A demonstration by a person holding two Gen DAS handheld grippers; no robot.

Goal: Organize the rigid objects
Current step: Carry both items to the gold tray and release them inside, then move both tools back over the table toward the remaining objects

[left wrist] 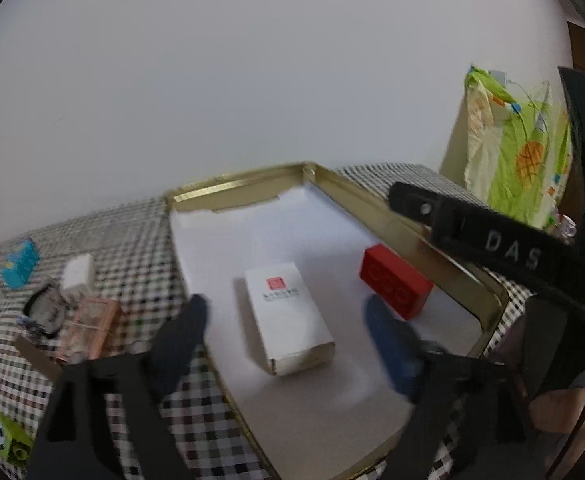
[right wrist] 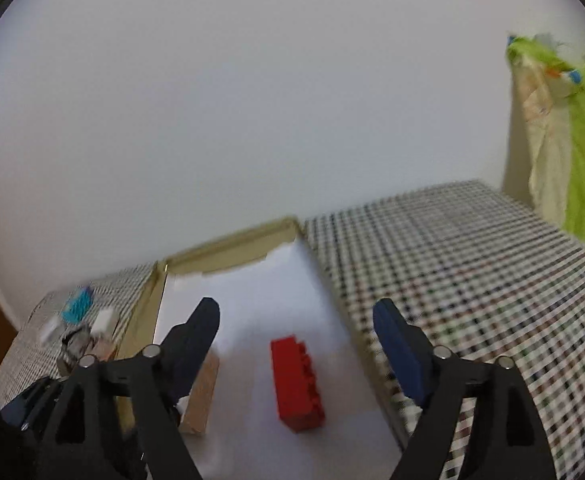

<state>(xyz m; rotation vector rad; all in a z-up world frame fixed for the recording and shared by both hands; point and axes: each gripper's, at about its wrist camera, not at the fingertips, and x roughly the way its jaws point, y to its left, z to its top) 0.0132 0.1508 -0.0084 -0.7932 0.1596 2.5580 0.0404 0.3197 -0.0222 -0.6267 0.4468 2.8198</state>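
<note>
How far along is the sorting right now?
Done: a white box and a red brick lie apart in the gold tray. In hand: nothing; the left gripper and right gripper are both open above the tray. Left: a blue box, white blocks, a pink box and a green toy lie on the checked cloth left of the tray.

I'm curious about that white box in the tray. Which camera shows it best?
The left wrist view: the white box lies whole and sharp, its red logo facing up, inside the gold tray. The right wrist view shows only a blurred tan end of it behind the gripper's left finger.
</note>
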